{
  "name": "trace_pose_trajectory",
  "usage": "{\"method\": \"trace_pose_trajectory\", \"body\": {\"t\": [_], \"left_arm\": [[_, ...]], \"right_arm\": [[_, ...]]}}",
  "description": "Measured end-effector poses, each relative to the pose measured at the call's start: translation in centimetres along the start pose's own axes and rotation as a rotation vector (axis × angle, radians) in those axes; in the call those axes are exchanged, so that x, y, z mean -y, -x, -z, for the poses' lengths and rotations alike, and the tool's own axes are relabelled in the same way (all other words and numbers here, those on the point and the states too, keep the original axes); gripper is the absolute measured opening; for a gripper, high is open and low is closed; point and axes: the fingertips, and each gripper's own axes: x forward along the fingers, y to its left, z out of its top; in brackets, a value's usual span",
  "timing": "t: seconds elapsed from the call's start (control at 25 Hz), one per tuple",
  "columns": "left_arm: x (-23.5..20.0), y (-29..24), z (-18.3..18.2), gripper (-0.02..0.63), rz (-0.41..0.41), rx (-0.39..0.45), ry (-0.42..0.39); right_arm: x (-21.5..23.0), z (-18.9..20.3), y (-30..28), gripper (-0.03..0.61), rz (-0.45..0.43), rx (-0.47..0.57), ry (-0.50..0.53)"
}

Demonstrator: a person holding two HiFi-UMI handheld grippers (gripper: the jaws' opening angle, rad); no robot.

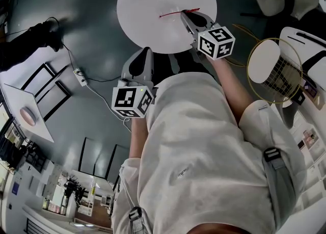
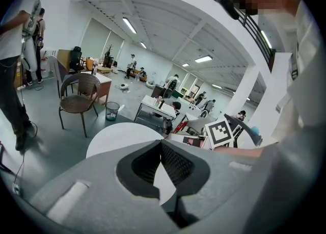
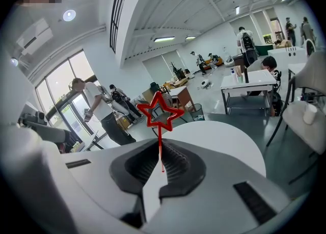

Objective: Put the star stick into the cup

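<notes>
Star stick (image 3: 160,114) stands upright between the fingers (image 3: 179,165) of the right gripper (image 3: 159,146), which are clamped on its thin red shaft, with the star outline above the tips. In the head view the stick reaches out over the round white tabletop (image 1: 147,8). Left gripper (image 2: 161,145) holds nothing; its fingers are together at the tips, by the tabletop's near edge. A white cup (image 3: 309,113) stands on a separate surface, well apart to the right.

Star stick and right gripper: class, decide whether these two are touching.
Touching. In the right gripper view, the right gripper has its jaws closed on the thin red stem of the star stick, star above them.
</notes>
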Motion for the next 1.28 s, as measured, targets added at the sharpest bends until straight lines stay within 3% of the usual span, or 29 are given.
{"method": "trace_pose_trajectory", "body": {"t": [1.28], "left_arm": [[-1.0, -2.2, -0.4, 0.011, 0.017, -0.035, 0.006]], "right_arm": [[2.2, 3.5, -3.5, 0.021, 0.062, -0.098, 0.034]]}}
